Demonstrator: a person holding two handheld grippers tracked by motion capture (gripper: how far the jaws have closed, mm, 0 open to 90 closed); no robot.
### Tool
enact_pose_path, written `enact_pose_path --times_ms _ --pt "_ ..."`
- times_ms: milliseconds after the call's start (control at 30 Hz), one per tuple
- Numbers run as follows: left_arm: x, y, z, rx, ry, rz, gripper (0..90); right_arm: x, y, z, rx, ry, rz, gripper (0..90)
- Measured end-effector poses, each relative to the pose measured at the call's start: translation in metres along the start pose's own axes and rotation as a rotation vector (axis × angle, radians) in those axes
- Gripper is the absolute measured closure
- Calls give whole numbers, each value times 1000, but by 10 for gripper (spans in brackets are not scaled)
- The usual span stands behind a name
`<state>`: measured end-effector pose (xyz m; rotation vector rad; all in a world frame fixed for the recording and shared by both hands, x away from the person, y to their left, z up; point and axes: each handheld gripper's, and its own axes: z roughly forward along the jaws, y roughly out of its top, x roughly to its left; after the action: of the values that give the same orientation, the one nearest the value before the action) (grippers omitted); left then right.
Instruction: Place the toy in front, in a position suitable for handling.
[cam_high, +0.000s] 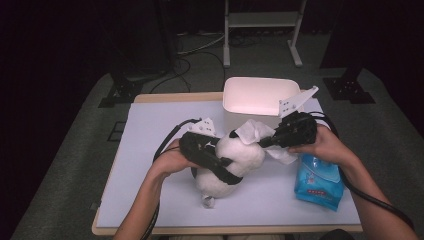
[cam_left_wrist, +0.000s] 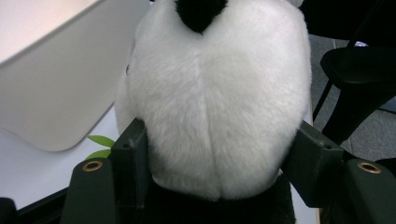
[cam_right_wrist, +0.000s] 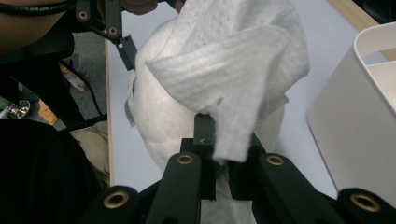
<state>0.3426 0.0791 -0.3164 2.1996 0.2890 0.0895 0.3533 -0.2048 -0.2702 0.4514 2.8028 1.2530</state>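
Observation:
A white plush panda (cam_high: 235, 155) with black ears lies mid-table. My left gripper (cam_high: 227, 172) is shut on its body; in the left gripper view the jaws squeeze the white fur (cam_left_wrist: 219, 102) from both sides, with my left gripper (cam_left_wrist: 219, 154) at the toy's base. My right gripper (cam_high: 265, 142) is shut on a white wipe (cam_high: 255, 131) that rests against the toy's head. The right gripper view has the wipe (cam_right_wrist: 233, 60) pinched in my right gripper (cam_right_wrist: 222, 140) and draped over the plush (cam_right_wrist: 159, 107).
A white plastic bin (cam_high: 260, 95) stands at the table's back edge, close behind the toy. A blue pack of wipes (cam_high: 317, 182) lies at the right under the person's right forearm. A black chair (cam_left_wrist: 359, 79) stands beyond the table.

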Motion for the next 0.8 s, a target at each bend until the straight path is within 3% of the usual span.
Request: enact_pose_path --times_ms 167,400,633,800 --pt "-3 6 10 17 -16 30 325 2 7 -9 -26 6 -10 831" --pt "-5 12 21 52 -16 33 310 9 19 1 30 -10 -51 830" --pt "-5 9 30 56 -23 14 195 3 4 6 50 -4 -13 831" --pt "-6 9 29 78 0 20 168 -1 -9 4 64 -18 15 832"
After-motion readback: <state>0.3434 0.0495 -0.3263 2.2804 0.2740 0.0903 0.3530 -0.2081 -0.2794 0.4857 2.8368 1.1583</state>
